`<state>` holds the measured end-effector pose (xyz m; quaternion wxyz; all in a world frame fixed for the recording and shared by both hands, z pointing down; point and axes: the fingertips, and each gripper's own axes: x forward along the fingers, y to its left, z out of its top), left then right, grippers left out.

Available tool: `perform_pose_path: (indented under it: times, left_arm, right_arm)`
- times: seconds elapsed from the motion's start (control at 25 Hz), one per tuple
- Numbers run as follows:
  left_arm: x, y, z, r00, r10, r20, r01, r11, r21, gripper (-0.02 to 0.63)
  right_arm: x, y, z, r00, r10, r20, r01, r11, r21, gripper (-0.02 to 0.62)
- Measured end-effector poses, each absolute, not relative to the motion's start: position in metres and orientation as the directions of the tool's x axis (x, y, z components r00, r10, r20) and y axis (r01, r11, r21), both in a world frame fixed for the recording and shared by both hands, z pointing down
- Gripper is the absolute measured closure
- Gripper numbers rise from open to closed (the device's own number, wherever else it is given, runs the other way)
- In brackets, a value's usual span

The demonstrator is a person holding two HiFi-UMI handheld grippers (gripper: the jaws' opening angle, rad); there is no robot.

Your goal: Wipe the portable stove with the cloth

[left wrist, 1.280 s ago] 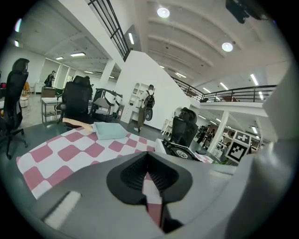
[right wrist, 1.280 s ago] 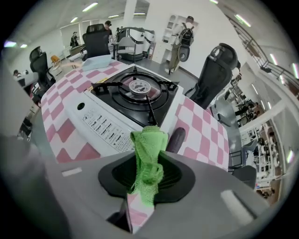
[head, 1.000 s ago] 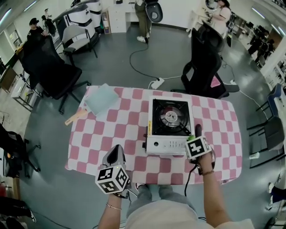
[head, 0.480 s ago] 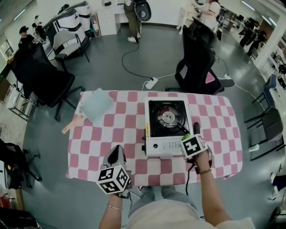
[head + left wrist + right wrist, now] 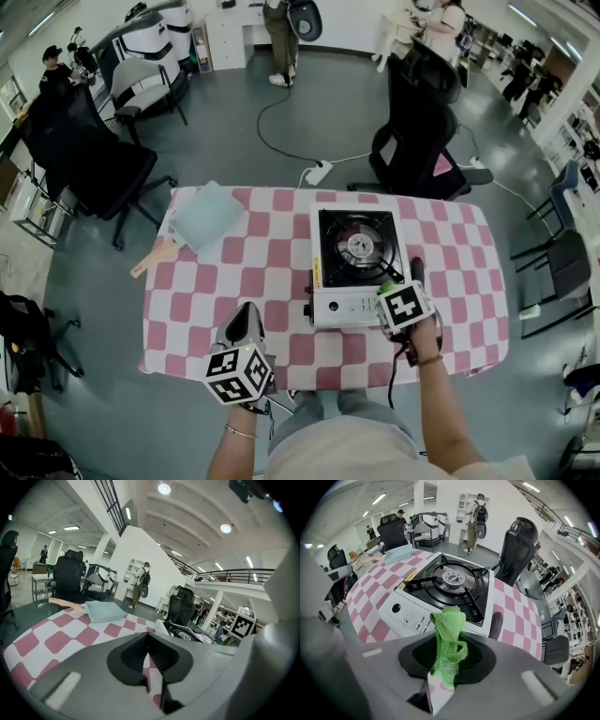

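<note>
The portable stove (image 5: 354,267) is white with a black burner top and stands on the checked table, right of centre. In the right gripper view the stove (image 5: 440,590) lies just beyond the jaws. A green cloth (image 5: 449,644) sticks up from my right gripper (image 5: 448,660), which is shut on it. In the head view the right gripper (image 5: 392,282) sits at the stove's front right corner, with the green cloth (image 5: 385,286) peeking out beside its marker cube. My left gripper (image 5: 246,311) hovers near the table's front edge, left of the stove. Seen in its own view, the left gripper (image 5: 149,651) is shut and holds nothing.
A light blue folded pad (image 5: 208,216) and a wooden piece (image 5: 155,255) lie at the table's (image 5: 244,272) far left corner. A dark oblong object (image 5: 494,625) lies on the table right of the stove. Black office chairs (image 5: 417,122) and a power strip (image 5: 317,174) stand beyond the table.
The head camera has shifted a little. My right gripper with the cloth has edged slightly closer to the stove's front right corner. The left gripper has stayed where it was.
</note>
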<state>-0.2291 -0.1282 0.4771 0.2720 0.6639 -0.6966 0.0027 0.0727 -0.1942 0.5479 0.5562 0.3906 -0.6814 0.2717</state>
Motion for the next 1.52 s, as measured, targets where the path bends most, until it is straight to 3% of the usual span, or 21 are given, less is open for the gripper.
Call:
perform_pose_path:
  times: [0.28,1.52]
  left_arm:
    - [-0.240,-0.126,0.481,0.031,-0.922,0.386,-0.921,0.123,0.369,0.606]
    - [-0.277,-0.091,0.490,-0.002,-0.910,0.414,-0.918,0.166,0.360,0.606]
  right_arm:
    - [0.053,-0.204,0.541,-0.134,-0.293,0.946,-0.839,0.541,0.049,0.509]
    - [-0.047,-0.177,0.539,-0.284,-0.244,0.927,-0.803,0.589,-0.091,0.509]
